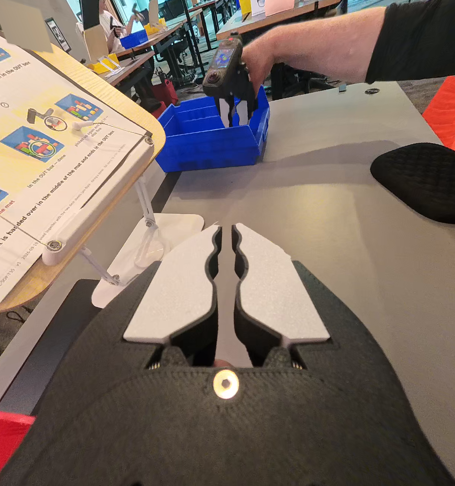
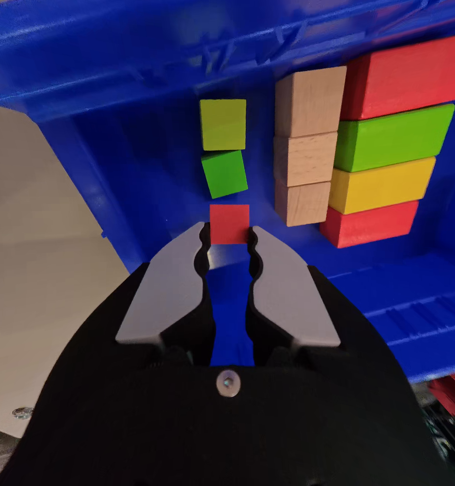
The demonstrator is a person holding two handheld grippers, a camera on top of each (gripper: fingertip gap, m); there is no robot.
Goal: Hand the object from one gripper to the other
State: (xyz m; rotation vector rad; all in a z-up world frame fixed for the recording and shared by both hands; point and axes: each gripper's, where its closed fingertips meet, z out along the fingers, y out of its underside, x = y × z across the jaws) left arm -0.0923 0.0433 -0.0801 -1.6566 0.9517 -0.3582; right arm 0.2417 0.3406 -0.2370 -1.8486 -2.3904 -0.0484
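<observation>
Small red cube (image 2: 229, 224) in blue bin (image 2: 116, 79)

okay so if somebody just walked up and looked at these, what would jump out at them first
Probably the blue bin with bright blocks: a red cube pinched between the right gripper's tips, green cubes beyond it, longer blocks stacked at right. Then the left gripper, nearly closed on nothing above the grey table.

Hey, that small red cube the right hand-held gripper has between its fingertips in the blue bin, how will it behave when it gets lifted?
The small red wooden cube looks rigid, so it probably won't deform. Its flat, square faces suit the right hand-held gripper, and it shouldn't roll. Only the fingertips reach its near part, so it might pivot or slip.
</observation>
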